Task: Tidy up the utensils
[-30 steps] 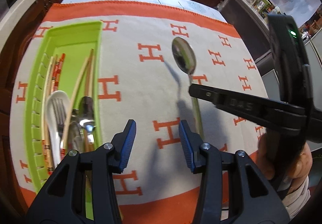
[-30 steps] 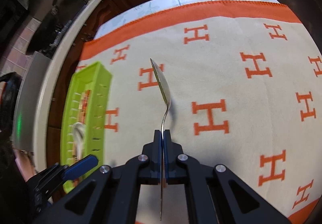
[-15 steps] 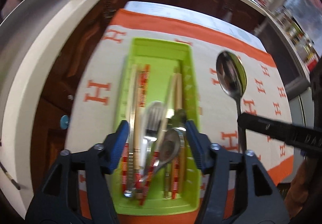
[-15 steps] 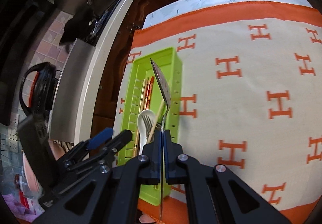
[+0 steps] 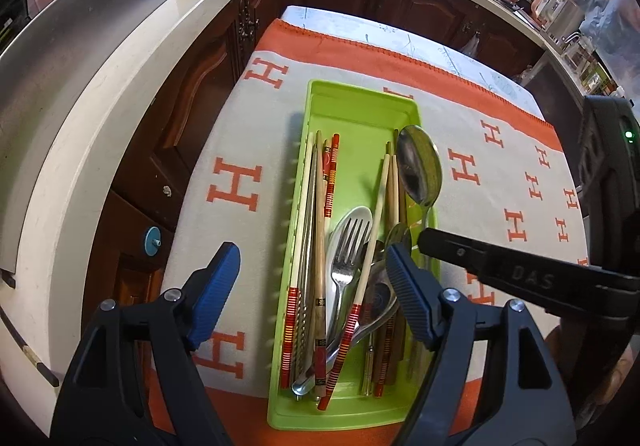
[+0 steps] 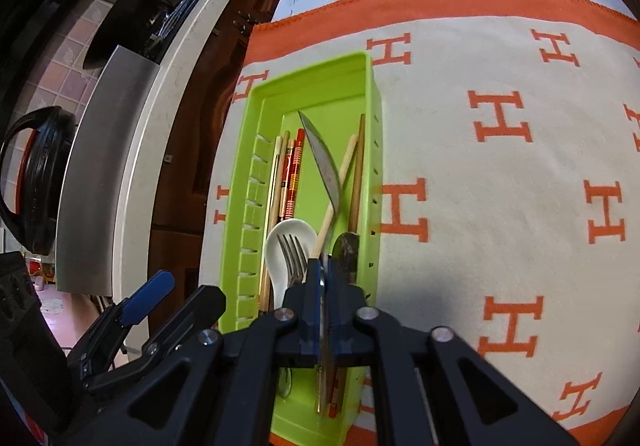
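Note:
A lime green utensil tray [image 5: 352, 107] [image 6: 320, 85] lies on the cloth, holding several chopsticks [image 5: 326, 181], a fork [image 5: 346, 246] [image 6: 290, 254] and a white ceramic spoon [image 6: 288, 234]. My right gripper [image 6: 325, 278] is shut on the handle of a metal spoon [image 5: 420, 165] [image 6: 324, 165], held over the tray's right side with the bowl pointing away. My left gripper [image 5: 312, 278] is open, hovering above the near half of the tray, nothing between its blue pads [image 5: 218, 286].
The cream cloth with orange H marks [image 6: 500, 149] covers the table. A pale kitchen counter [image 5: 100, 93] with dark wood cabinets runs to the left and behind. A steel panel [image 5: 80, 17] stands at far left.
The right gripper carried the metal spoon leftwards from above the bare cloth to above the tray. The left gripper also swung left and now hovers over the tray, its fingers wider apart.

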